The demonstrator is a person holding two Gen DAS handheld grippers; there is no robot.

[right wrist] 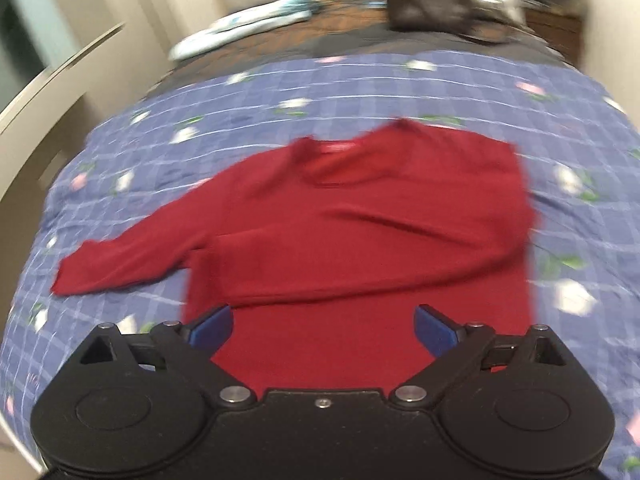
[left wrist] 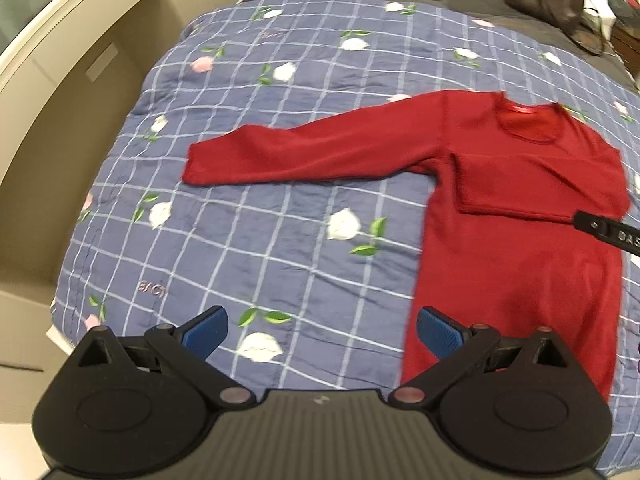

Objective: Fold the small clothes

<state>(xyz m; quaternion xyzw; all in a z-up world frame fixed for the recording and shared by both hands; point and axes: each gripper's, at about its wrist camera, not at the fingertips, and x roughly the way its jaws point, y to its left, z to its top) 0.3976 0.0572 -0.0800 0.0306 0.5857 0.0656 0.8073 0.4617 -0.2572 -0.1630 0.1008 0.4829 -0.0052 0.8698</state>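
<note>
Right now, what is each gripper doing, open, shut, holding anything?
Left gripper: jaws open, holding nothing, over the quilt beside the red sweater.
Right gripper: jaws open, empty, above the sweater's lower part.

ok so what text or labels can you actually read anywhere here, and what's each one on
"DAS": white letters on the black part of the right gripper at the frame's right edge, cut off there.
Pink stitched word on the blue checked quilt: too blurred to read.
Label inside the red sweater neckline: no legible text.
</note>
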